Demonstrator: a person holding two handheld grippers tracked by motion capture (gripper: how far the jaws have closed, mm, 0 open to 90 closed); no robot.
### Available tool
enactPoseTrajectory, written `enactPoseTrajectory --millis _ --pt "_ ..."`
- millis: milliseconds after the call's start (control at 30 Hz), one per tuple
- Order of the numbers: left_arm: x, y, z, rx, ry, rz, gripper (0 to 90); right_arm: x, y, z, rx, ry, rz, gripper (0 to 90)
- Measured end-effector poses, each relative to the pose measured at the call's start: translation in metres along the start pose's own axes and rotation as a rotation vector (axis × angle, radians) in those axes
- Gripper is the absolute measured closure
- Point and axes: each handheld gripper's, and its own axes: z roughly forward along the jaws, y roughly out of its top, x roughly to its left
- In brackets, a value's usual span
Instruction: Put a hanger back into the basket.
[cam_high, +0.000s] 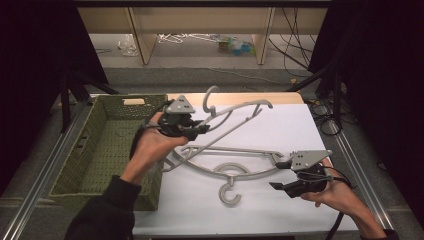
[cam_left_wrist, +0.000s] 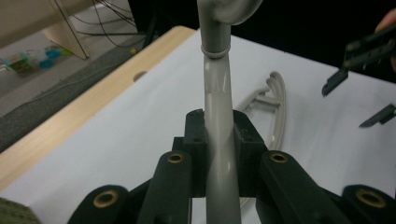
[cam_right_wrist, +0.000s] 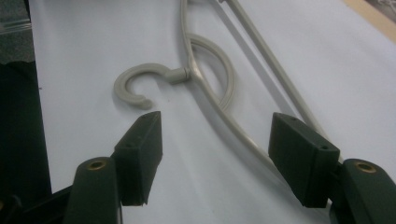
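The left gripper (cam_high: 200, 129) clamps the raised hanger (cam_high: 239, 114), hiding part of its arm. The right gripper (cam_high: 280, 175) stands open and empty above the flat hanger (cam_high: 227, 172), whose far end is covered.

One grey hanger (cam_high: 235, 117) is lifted and tilted; another grey hanger (cam_high: 227, 167) lies flat on the table.

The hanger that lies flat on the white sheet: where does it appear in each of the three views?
High view: the flat hanger lies centre-right on the white sheet, hook toward the person.
Left gripper view: its curved end shows right of centre, behind the held hanger.
Right gripper view: its hook lies upper left, above the open right tongs.
Shared landmark: the white sheet.
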Motion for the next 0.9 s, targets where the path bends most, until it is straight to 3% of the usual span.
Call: enactPoseTrajectory --millis 100,200,333,500,667,900 --pt "0.016 0.0 -0.027 -0.026 0.04 -0.019 79.1 0.001 -0.001 0.003 0.008 0.014 -0.006 35.2" --pt "0.034 -0.008 -0.051 -0.049 0.108 -0.044 79.2 0.004 -0.001 0.006 0.013 0.022 -0.009 34.8" --pt "0.058 -0.027 -0.079 -0.053 0.201 -0.069 79.2 0.004 -0.001 0.009 0.018 0.03 -0.008 34.8" --pt "0.086 -0.055 -0.106 -0.064 0.276 -0.12 79.2 0.002 -0.002 0.009 0.025 0.03 -0.001 34.5" --pt "0.106 -0.08 -0.123 -0.051 0.312 -0.147 79.2 0.001 -0.003 0.011 0.016 0.026 0.005 33.5" --pt "0.126 -0.111 -0.136 -0.052 0.339 -0.14 79.2 0.001 -0.005 0.014 0.027 0.033 0.004 33.5"
